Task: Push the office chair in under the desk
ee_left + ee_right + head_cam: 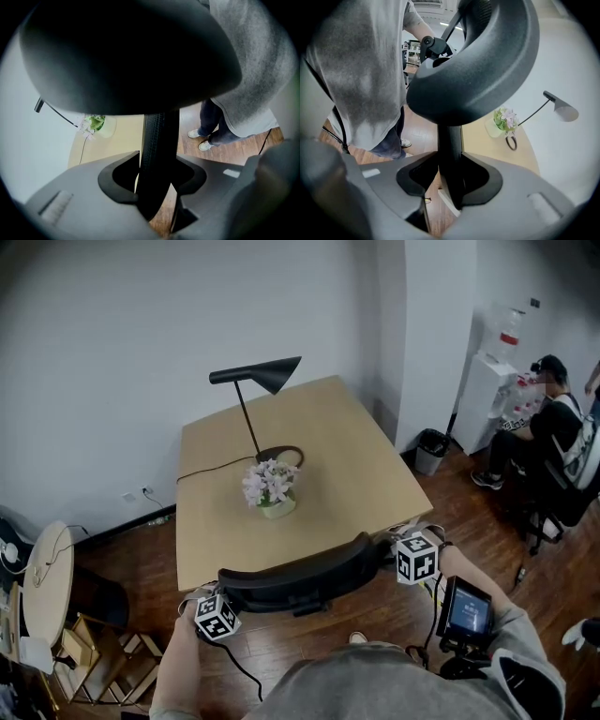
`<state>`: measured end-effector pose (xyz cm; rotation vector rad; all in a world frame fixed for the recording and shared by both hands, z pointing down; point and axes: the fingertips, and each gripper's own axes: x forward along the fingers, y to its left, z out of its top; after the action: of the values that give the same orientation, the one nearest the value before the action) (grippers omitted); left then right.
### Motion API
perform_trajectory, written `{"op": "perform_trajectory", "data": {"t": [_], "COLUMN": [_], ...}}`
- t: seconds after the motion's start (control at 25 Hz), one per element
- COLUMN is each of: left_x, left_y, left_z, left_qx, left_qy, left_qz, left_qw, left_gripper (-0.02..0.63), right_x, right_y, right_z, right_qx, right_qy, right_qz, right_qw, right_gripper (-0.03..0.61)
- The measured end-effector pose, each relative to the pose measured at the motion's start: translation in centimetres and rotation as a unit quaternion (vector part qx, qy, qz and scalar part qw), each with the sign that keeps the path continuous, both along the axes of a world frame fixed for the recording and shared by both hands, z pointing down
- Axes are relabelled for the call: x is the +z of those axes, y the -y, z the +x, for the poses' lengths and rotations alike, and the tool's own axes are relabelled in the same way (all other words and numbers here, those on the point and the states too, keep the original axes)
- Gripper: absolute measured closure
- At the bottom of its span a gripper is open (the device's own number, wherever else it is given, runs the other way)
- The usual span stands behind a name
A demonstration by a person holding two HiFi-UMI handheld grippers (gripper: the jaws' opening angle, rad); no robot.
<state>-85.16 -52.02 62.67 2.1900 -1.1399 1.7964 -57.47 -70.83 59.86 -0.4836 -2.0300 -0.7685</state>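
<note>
The office chair stands at the near edge of the desk, on the side facing the person. The curved black top of its backrest runs along that edge and partly overlaps it in the head view. The seat is hidden below the backrest, so the pictures do not show how far it sits under the desk.

The left tool is at the end of the backrest nearer the desk's left corner. In the left gripper view, this tool is clenched on a ribbed black strip of the office chair, which stands upright between the jaws. The right tool is at the other end of the backrest, near the desk's right corner. In the right gripper view, this tool is clamped on a smooth black upright of the office chair.

On the desk, a pot of pale flowers sits near the middle. A black lamp stands just behind it, toward the wall, with its cord trailing to the desk's left edge.

Well to the right of the desk, a seated person faces a white water dispenser. A small dark bin stands between them and the desk.
</note>
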Motion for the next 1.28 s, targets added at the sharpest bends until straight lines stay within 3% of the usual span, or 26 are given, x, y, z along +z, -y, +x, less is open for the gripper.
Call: {"op": "perform_trajectory", "data": {"t": [0.28,0.44,0.6,0.68,0.76,0.88,0.92,0.96,1.0,1.12,1.28], "left_x": [-0.3,-1.4,-4.1,-5.8,-7.9,-10.9,-11.6,-12.2,-12.5,-12.7,-13.0], "left_y": [-0.1,-0.5,-2.1,-3.4,-4.9,-7.0,-7.6,-7.9,-8.2,-8.4,-8.4], "left_z": [-0.4,-1.0,-1.6,-1.9,-2.1,-1.2,-0.4,0.6,1.8,5.5,10.4], "left_qx": [-0.016,-0.044,-0.101,-0.147,-0.208,-0.299,-0.318,-0.327,-0.329,-0.313,-0.29], "left_qy": [0.007,0.025,0.01,-0.018,-0.077,-0.212,-0.25,-0.278,-0.3,-0.351,-0.406], "left_qz": [0.034,0.107,0.195,0.246,0.303,0.372,0.382,0.386,0.386,0.374,0.35], "left_qw": [0.9993,0.9929,0.9755,0.9579,0.9268,0.8527,0.831,0.8163,0.8081,0.799,0.793], "left_gripper": [0.433,0.415,0.389,0.389,0.424,0.504,0.531,0.559,0.592,0.614,0.614], "right_x": [-0.1,-1.3,-4.0,-5.5,-7.2,-10.3,-11.4,-12.4,-13.1,-14.5,-15.9], "right_y": [-0.3,-0.1,0.6,0.5,0.2,-1.5,-2.3,-3.0,-3.8,-5.9,-8.9], "right_z": [-0.2,0.0,1.4,2.3,3.1,3.5,3.6,3.7,3.8,4.5,5.5], "right_qx": [0.007,0.033,0.074,0.101,0.134,0.185,0.201,0.217,0.233,0.27,0.297], "right_qy": [0.019,0.065,0.115,0.147,0.19,0.274,0.302,0.329,0.353,0.401,0.427], "right_qz": [0.005,-0.003,-0.009,-0.013,-0.028,-0.087,-0.109,-0.131,-0.153,-0.213,-0.284], "right_qw": [1.0,0.997,0.991,0.984,0.972,0.94,0.925,0.909,0.893,0.849,0.806], "right_gripper": [0.409,0.38,0.367,0.367,0.367,0.388,0.407,0.427,0.447,0.522,0.572]}}
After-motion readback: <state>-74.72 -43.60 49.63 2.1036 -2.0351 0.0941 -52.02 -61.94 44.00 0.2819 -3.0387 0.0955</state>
